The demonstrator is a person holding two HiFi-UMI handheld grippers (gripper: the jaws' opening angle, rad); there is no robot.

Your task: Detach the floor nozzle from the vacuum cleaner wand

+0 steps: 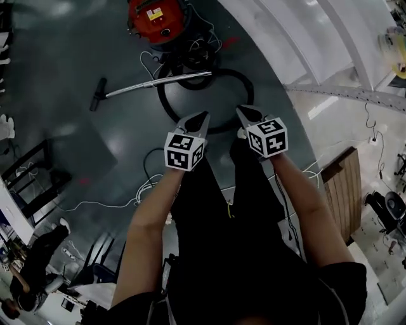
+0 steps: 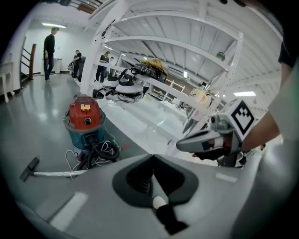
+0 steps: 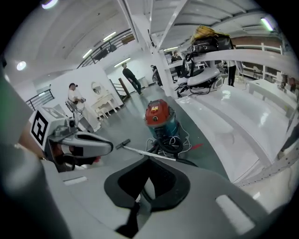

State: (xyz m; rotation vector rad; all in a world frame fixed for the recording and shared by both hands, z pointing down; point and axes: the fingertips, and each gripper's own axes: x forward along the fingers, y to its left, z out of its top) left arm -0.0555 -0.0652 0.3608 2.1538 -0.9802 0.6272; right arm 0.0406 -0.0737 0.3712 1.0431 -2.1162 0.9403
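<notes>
Red-topped, the vacuum cleaner canister (image 1: 155,19) stands on the grey floor and serves as the mark for everything else. Its metal wand (image 1: 158,82) lies flat on the floor just in front of it. The black floor nozzle (image 1: 98,94) is at the wand's far end, out to the canister's left in the head view, and looks to be joined on. A black hose (image 1: 236,81) loops round on the floor on the near side of the canister. Both tools are held in the air, well short of the wand and nearer the person than the hose loop. The left gripper (image 1: 202,118) has its jaws pressed together with nothing between them, and the right gripper (image 1: 243,112) is likewise closed and empty. I judge the task to be at its approach step, with no part of the vacuum touched yet. The next move probably calls for reaching down and leftward to the nozzle end and spreading both pairs of jaws. One gripper would then clamp the wand close to the joint while the other takes the nozzle's neck, so the two can be pulled or twisted apart along the wand's line.
</notes>
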